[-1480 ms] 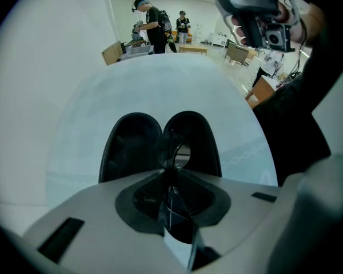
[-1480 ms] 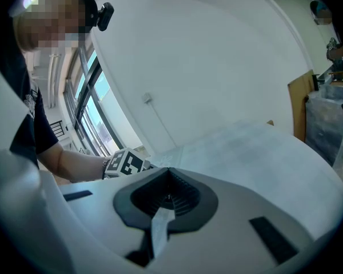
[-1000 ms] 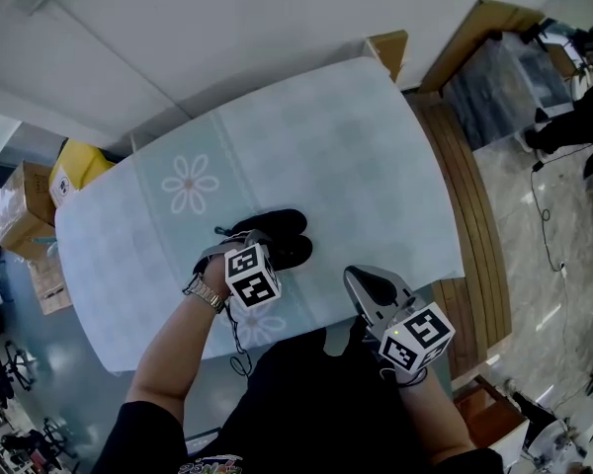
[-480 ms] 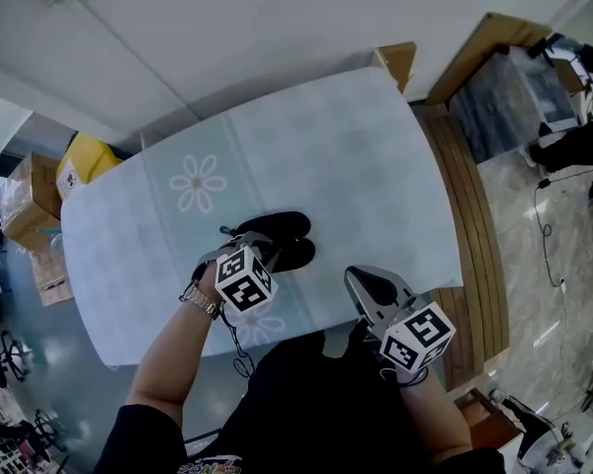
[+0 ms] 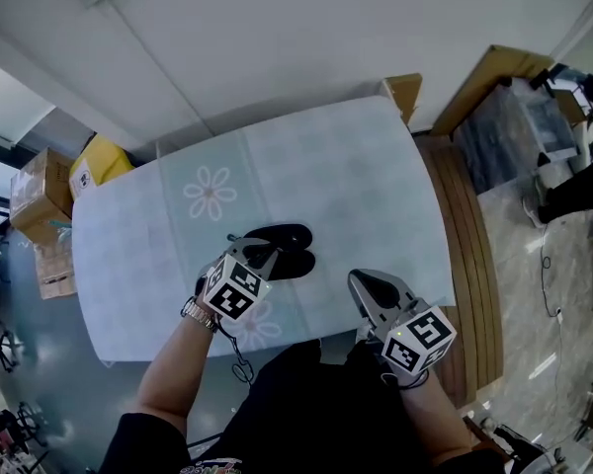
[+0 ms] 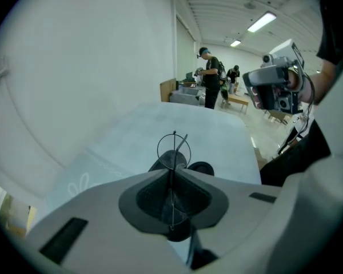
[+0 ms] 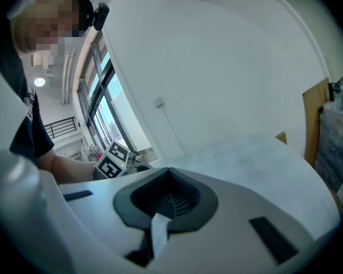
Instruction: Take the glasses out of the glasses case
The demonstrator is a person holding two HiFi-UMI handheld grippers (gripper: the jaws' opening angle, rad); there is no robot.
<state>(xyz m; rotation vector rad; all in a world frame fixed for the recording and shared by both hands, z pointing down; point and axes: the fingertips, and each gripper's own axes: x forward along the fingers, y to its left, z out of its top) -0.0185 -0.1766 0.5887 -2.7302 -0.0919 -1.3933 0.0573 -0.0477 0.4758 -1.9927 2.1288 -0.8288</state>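
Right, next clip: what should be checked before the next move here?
1. Left gripper shut on the glasses: ok, the wire frame is pinched between its jaws.
2. Glasses free of the case: cannot tell, a lens overlaps it in the left gripper view.
3. Case open, lying on the table: ok.
4. Right gripper away from the case: ok, shut and empty near the table's edge.
5. Bare table beyond the case for setting down: ok.
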